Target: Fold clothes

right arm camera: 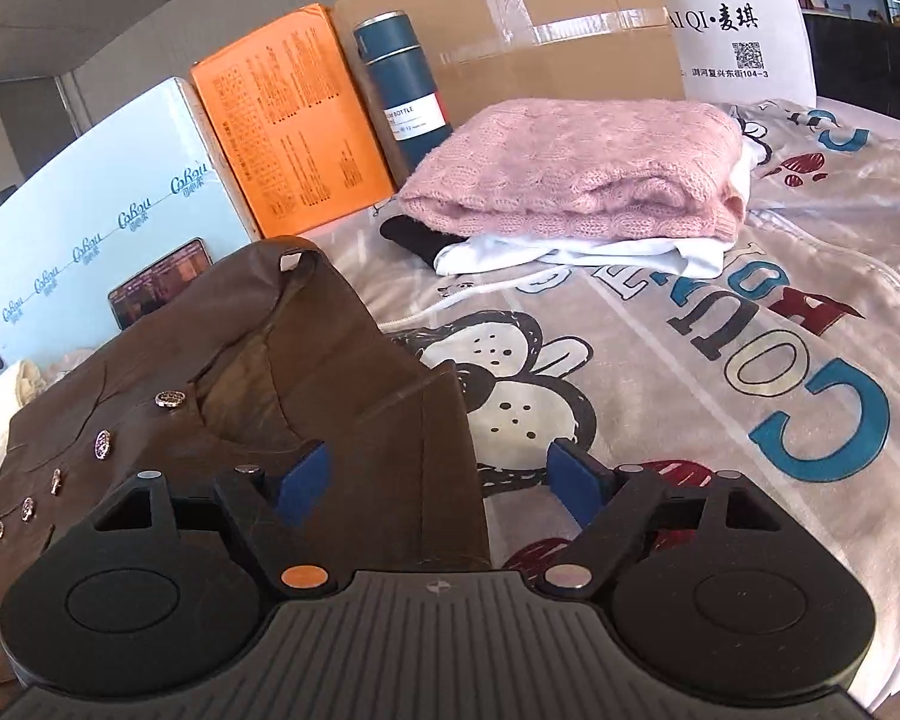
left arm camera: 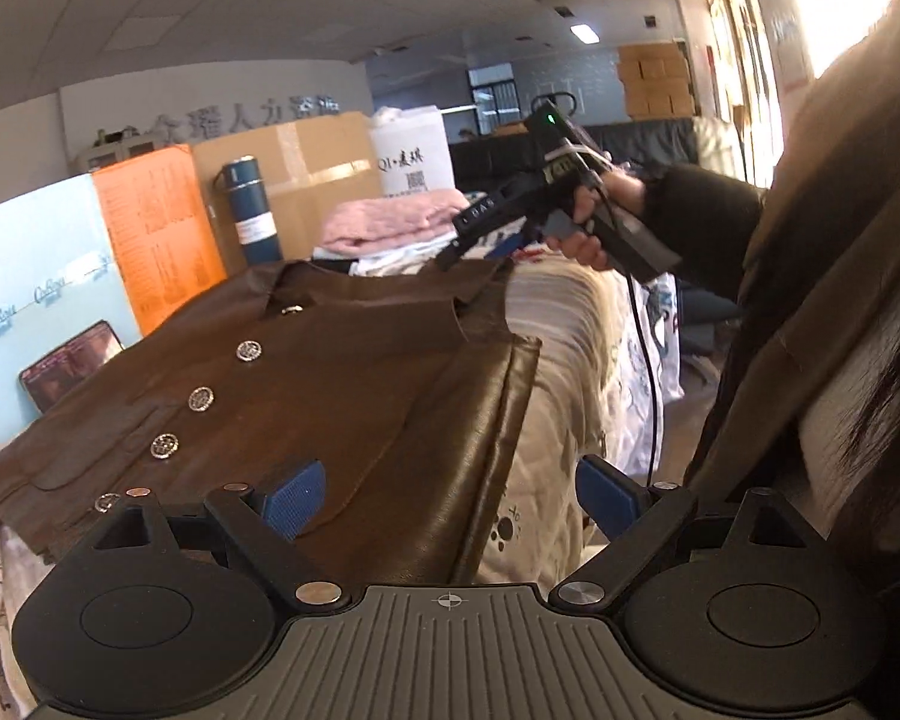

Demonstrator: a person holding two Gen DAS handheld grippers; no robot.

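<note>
A brown leather-look jacket [left arm camera: 306, 384] with silver buttons lies on the printed blanket; it also shows in the right wrist view [right arm camera: 306, 396]. My left gripper [left arm camera: 450, 498] is open, its blue pads astride the jacket's folded right edge near the hem. My right gripper [right arm camera: 444, 483] is open, its pads astride the jacket's shoulder edge near the collar. The right gripper also shows in the left wrist view [left arm camera: 480, 240], held in a hand at the jacket's far corner.
A pile of folded clothes topped by a pink sweater [right arm camera: 576, 174] lies at the back. Behind stand a teal bottle [right arm camera: 402, 90], an orange box [right arm camera: 294, 114], a light blue box [right arm camera: 90, 198], a cardboard box [right arm camera: 540, 18] and a white bag [right arm camera: 738, 30]. The printed blanket [right arm camera: 720, 360] covers the surface.
</note>
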